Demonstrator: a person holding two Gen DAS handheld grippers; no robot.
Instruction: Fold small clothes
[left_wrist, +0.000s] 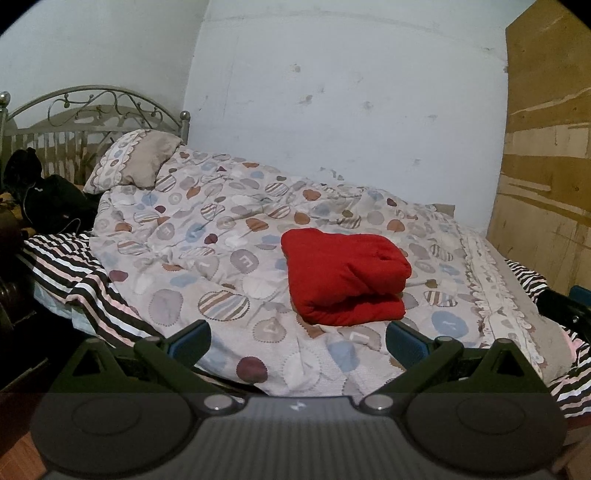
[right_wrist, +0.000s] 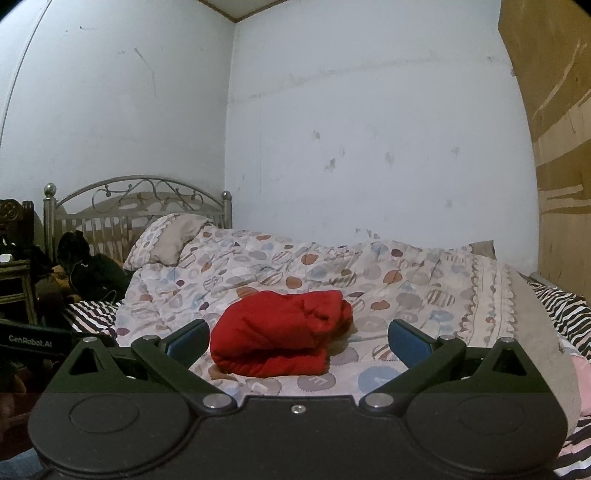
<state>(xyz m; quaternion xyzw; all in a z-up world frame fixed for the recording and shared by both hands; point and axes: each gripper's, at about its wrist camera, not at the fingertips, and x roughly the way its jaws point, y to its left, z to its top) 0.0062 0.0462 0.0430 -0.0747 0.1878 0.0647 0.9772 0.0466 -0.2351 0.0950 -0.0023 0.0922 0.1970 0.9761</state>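
Left wrist view: my left gripper (left_wrist: 297, 339) is spread wide, blue pads apart, nothing between them; it hangs clear of the cloth. The red garment (left_wrist: 345, 277) lies ahead of the pads on the patterned quilt (left_wrist: 184, 240), already doubled into a thick bundle of at least 2 layers, its rounded fold facing me; it sits apart from the pillow (left_wrist: 140, 162) and the metal headboard (left_wrist: 92, 110). A striped sheet (left_wrist: 77, 280) shows past the quilt edge on the left; a dark heap of clothing (left_wrist: 51, 203) lies near the headboard.

Right wrist view: my right gripper (right_wrist: 297, 341) is likewise spread and empty; the red garment sits between and just beyond the pads, slightly left of centre, not touched; its far right end looks bunched and lumpy rather than flat.

Judgement: the fold on this piece looks close to finished and released; the step in hand is either a tidy-up or moving on. If I tidy, the next move calls for a low approach to the bunched end, closing on the top layers only, so the bundle does not unroll; the soft quilt beneath may get pinched too.
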